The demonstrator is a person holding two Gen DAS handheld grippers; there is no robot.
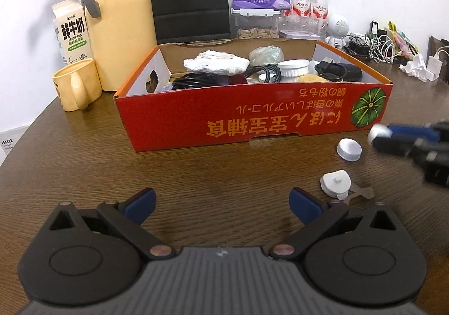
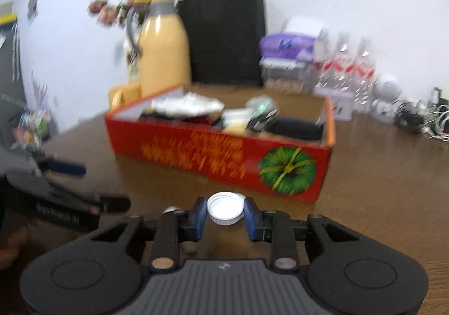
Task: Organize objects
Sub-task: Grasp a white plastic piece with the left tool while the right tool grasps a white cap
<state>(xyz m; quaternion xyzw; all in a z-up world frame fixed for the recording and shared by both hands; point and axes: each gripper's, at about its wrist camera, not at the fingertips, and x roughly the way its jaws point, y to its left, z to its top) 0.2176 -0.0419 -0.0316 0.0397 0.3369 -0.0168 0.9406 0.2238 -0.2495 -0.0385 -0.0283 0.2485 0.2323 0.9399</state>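
Right claw (image 2: 225,212) pinched on cap (image 2: 225,207), near box (image 2: 219,158); left claw (image 1: 221,204) spread, empty, before box.

Ribbed plastic cap (image 2: 225,209), wood-grain table (image 1: 224,169).

Both wrist views facing red box (image 1: 252,118)

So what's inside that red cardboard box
The red box holds a white crumpled bag, black cables, a white jar lid and a greenish bundle. Whatever lies underneath them is covered.
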